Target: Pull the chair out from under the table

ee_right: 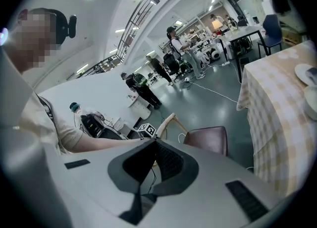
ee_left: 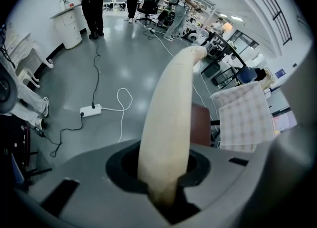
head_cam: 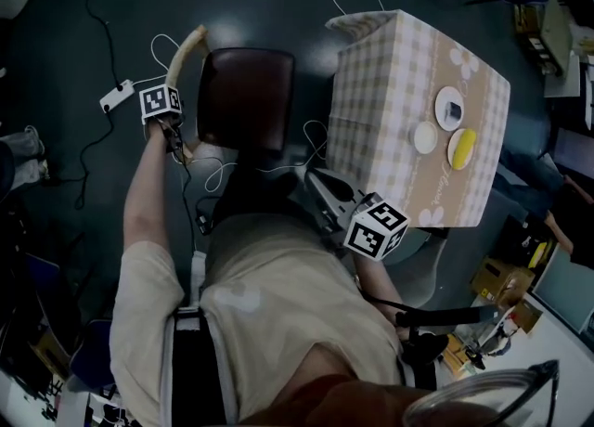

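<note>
Clamping my left gripper [ee_left: 166, 192] on the cream back rail [ee_left: 171, 113] gives me a handle for dragging; the chair [head_cam: 246, 91] stands just beside the desk [head_cam: 390, 109] (seat apparently out from under). My right gripper [ee_right: 151, 167] idles closed and empty near the desk. No readable writing, only square markers.

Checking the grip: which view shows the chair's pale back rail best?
The left gripper view: the back rail fills it, clamped between the jaws. The head view shows it small beside the left gripper; the right gripper view only a distant sliver.
</note>
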A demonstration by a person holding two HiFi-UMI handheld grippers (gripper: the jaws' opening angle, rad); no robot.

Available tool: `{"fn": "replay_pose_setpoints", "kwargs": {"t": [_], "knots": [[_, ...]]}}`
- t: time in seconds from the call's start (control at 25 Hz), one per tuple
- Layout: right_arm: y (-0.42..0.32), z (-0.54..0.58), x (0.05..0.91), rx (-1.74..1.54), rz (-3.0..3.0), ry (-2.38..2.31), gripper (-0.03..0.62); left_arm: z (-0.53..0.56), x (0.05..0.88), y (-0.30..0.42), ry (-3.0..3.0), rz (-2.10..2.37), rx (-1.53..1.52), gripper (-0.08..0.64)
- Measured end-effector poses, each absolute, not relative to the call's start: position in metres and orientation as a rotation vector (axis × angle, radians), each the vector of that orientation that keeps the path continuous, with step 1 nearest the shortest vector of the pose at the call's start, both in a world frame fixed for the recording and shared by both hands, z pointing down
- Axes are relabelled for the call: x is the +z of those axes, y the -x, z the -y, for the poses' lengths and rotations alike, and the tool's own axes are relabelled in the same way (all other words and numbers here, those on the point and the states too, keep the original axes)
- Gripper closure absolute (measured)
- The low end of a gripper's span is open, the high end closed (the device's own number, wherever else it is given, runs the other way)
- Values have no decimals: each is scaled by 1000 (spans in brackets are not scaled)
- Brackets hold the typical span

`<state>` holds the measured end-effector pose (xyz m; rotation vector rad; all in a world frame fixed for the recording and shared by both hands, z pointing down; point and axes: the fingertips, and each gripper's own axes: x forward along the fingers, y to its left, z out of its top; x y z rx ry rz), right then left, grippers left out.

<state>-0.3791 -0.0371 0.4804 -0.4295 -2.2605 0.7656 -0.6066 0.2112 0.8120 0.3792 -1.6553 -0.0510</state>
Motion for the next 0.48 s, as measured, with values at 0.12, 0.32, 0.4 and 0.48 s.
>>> {"fn": "replay_pose_setpoints", "kwargs": {"t": [0.12,0.32,0.4,0.48], "knots": [[379,37,484,770,2236,426,583,-219,814,606,-367,1658,-53,463],[386,27,487,708,2212,478,583,-232,816,610,-361,1671,-62,463],[387,26,489,692,2198,487,583,-234,814,612,-367,1678,-60,463],[387,24,492,689,2180,489,583,-234,815,610,-375,1675,-63,463]]}}
